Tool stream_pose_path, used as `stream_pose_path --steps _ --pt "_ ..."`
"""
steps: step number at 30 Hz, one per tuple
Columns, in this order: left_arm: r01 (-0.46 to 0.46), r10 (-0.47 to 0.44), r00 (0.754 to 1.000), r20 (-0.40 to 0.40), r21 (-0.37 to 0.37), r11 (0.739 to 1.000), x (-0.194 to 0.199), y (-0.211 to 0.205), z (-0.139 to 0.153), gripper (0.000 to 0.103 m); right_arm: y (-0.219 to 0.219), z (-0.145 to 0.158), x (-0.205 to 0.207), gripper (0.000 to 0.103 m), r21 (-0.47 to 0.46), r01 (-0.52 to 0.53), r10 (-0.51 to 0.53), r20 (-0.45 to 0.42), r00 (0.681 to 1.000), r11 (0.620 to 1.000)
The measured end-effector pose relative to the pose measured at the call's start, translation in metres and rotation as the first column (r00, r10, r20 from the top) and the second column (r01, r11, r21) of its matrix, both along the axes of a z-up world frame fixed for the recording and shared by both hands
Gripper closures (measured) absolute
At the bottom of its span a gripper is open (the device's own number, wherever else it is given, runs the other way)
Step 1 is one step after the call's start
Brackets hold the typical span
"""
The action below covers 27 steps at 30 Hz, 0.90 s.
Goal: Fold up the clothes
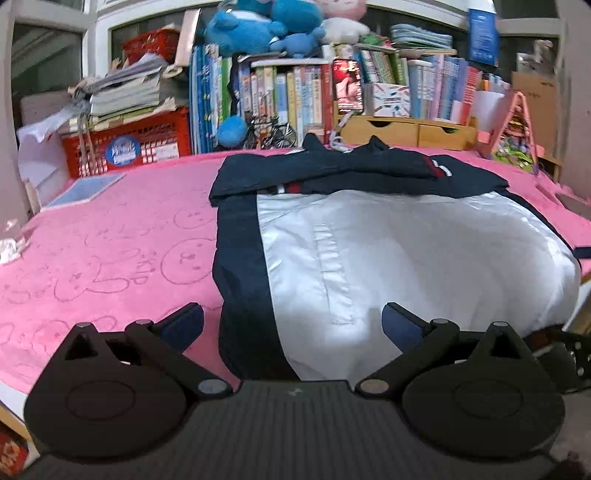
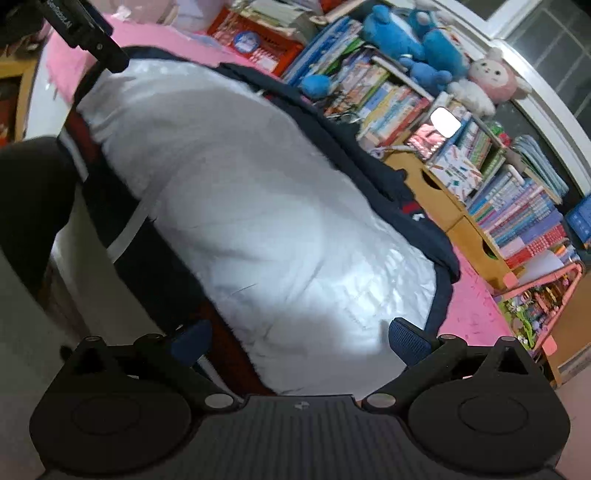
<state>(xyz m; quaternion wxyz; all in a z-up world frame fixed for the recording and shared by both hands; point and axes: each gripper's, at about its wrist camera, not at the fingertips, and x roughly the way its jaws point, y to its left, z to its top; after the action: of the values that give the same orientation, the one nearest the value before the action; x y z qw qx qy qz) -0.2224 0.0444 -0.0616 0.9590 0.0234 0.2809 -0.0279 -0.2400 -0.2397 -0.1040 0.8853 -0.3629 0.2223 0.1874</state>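
A white and navy jacket lies flat on the pink blanket. Its navy sleeves are folded across the far end. My left gripper is open and empty, hovering over the jacket's near left edge, with its navy side stripe between the jaws. In the right wrist view the same jacket fills the middle. My right gripper is open and empty over its near white edge. The left gripper's handle shows at the top left.
Books, a red crate and wooden drawers line the far side of the bed. Blue plush toys sit on top. A pink rack stands to the right.
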Motion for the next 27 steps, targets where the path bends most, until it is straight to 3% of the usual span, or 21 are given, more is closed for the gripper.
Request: stream_pose_path --steps 5,7,9,11,13,16,17,19,21,23,25,27 --pt "0.078 -0.080 0.993 -0.085 -0.020 0.997 -0.011 -0.003 -0.013 0.000 -0.011 -0.005 -0.005 0.000 -0.001 0.021 -0.021 -0.025 0.999 1.000" --pt "0.085 -0.091 0.989 -0.118 -0.059 0.995 -0.018 0.005 -0.021 0.000 -0.024 -0.008 -0.011 0.000 0.002 0.047 -0.046 -0.054 0.997 0.999" --pt "0.074 -0.099 0.982 -0.161 -0.156 0.985 -0.016 0.019 -0.030 0.000 -0.042 -0.009 -0.009 0.000 0.046 0.096 -0.089 -0.127 0.988 0.994" --pt "0.022 -0.093 0.974 -0.206 -0.324 0.946 -0.003 0.037 -0.044 0.000 -0.058 -0.009 -0.004 0.000 0.107 0.146 -0.122 -0.205 0.971 0.983" --pt "-0.049 -0.087 0.967 -0.238 -0.512 0.858 0.011 0.053 -0.058 0.000 -0.069 -0.006 0.006 0.000 0.224 0.177 -0.114 -0.270 0.956 0.958" --pt "-0.044 -0.127 0.965 -0.228 -0.622 0.782 0.020 0.053 -0.069 0.000 -0.079 0.000 0.023 0.004 0.427 0.198 -0.031 -0.366 0.930 0.883" --pt "-0.022 -0.143 0.965 -0.221 -0.609 0.793 0.020 0.048 -0.067 0.000 -0.080 0.003 0.028 0.006 0.473 0.206 -0.005 -0.392 0.920 0.857" --pt "0.049 -0.203 0.956 -0.210 -0.570 0.820 0.016 0.037 -0.059 0.000 -0.081 0.006 0.034 0.024 0.525 0.225 0.036 -0.441 0.897 0.821" --pt "0.112 -0.256 0.948 -0.191 -0.551 0.827 0.008 0.031 -0.049 0.000 -0.081 0.011 0.030 0.031 0.542 0.241 0.045 -0.461 0.886 0.805" --pt "0.138 -0.282 0.943 -0.179 -0.558 0.818 0.005 0.029 -0.041 0.000 -0.088 0.019 0.030 0.032 0.591 0.259 0.075 -0.480 0.874 0.764" --pt "0.153 -0.299 0.941 -0.158 -0.589 0.793 0.004 0.031 -0.033 0.000 -0.096 0.027 0.030 0.034 0.640 0.278 0.110 -0.497 0.861 0.716" --pt "0.167 -0.311 0.940 -0.140 -0.606 0.778 0.002 0.030 -0.025 0.000 -0.104 0.038 0.030 0.034 0.705 0.295 0.152 -0.497 0.854 0.645"
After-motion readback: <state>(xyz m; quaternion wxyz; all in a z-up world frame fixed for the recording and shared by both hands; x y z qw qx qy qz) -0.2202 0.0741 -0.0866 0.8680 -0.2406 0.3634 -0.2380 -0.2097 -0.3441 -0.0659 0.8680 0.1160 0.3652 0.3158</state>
